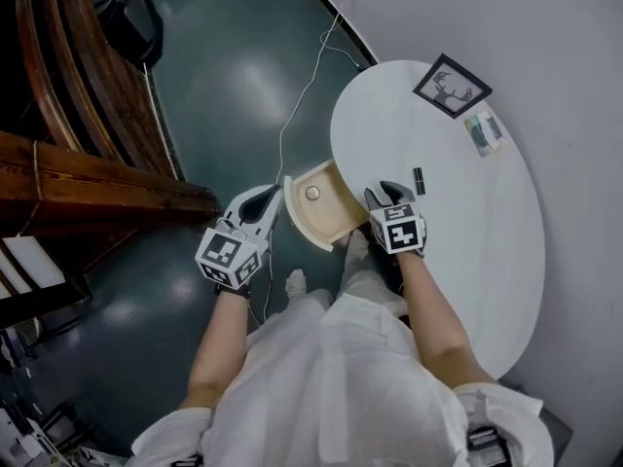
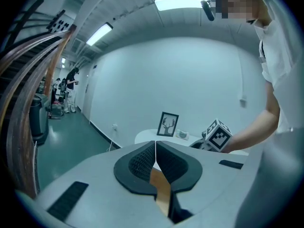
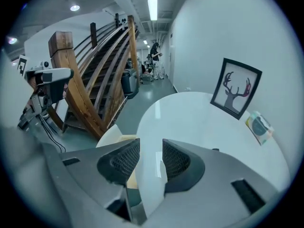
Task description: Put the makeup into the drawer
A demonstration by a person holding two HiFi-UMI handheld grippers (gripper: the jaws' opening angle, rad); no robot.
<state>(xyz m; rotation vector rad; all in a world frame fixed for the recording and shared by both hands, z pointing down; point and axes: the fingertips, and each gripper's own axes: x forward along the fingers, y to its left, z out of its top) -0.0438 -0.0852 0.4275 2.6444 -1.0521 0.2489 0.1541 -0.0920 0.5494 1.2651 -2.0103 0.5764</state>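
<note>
Person: white short-sleeved top (image 1: 389, 377), white below. Left gripper (image 1: 263, 202) and right gripper (image 1: 387, 195) — pale grey shells, black mesh-textured pads (image 3: 176, 159), each with a white cube (image 1: 400, 229) of black square markers.

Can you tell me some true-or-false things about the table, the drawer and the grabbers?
1. The drawer is pulled open. True.
2. The framed deer picture is inside the drawer. False: it is on the table.
3. The left hand-held gripper has its jaws together. True.
4. The right hand-held gripper is holding the small black stick. False: its jaws are apart and empty, and the stick lies on the table.
</note>
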